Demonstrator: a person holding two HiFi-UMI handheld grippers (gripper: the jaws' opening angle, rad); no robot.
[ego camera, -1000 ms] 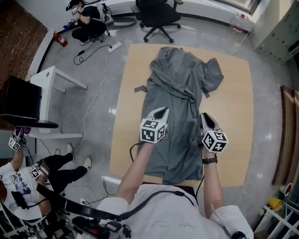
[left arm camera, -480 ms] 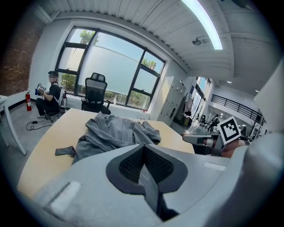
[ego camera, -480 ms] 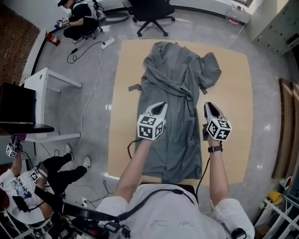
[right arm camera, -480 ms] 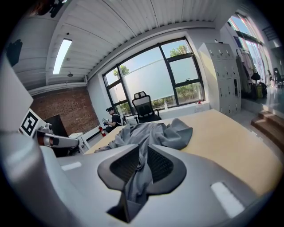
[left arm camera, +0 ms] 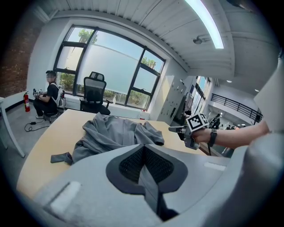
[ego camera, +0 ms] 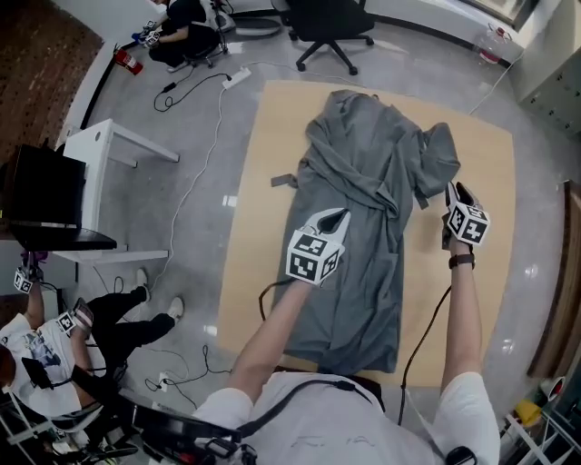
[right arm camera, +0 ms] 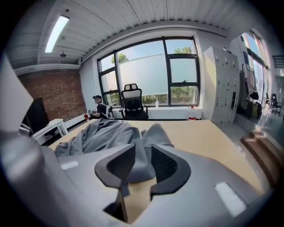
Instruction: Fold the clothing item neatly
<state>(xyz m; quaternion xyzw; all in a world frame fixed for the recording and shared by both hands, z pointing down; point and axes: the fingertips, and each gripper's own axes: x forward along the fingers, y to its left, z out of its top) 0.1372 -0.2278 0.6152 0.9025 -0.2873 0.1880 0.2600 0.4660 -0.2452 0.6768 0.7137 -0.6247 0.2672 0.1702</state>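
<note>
now the grey garment (ego camera: 363,227) is seen laid lengthwise on the worktop (ego camera: 263,182), rumpled at its far end. the right hand-held gripper (ego camera: 454,189) is found carried away from the garment's near right edge to the bunched sleeve (ego camera: 442,145), its jaws just eased apart with nothing pinched. the left hand-held gripper (ego camera: 339,216) is kept clenched, empty, over the garment's middle. a grasp on the sleeve is judged likely.

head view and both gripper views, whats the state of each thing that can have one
grey robe, spread lengthwise on the table, rumpled, not yet folded
sleeve, bunched up
left tongs, shut, empty
right tongs, open, have just been opening, nothing gripped
office chair, unoccupied
</note>
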